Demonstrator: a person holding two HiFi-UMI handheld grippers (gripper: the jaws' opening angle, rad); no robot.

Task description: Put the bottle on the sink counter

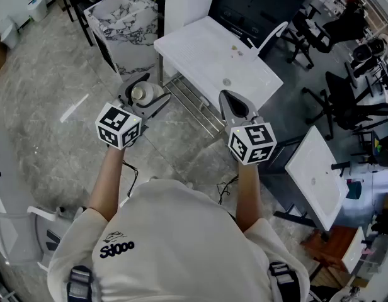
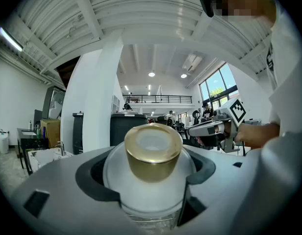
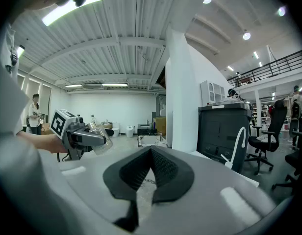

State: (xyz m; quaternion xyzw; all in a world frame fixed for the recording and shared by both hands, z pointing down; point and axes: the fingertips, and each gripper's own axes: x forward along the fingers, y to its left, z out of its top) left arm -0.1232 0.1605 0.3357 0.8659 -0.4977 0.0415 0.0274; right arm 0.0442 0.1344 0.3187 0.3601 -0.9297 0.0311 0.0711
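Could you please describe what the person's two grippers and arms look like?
The left gripper and right gripper are matching light-grey shells with black ridged pads lining the jaws. Each carries a white cube printed with black square markers, and a thin black cable trails beneath each. The person wears a white short-sleeved T-shirt with black print and dark shoulder straps.

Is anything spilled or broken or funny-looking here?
Nothing looks spilled or broken. The bottle has its gold cap on and is clamped in the left gripper. The right gripper is shut and empty. The white sink counter stands level; the only oddity is a couple of small specks near its faucet.
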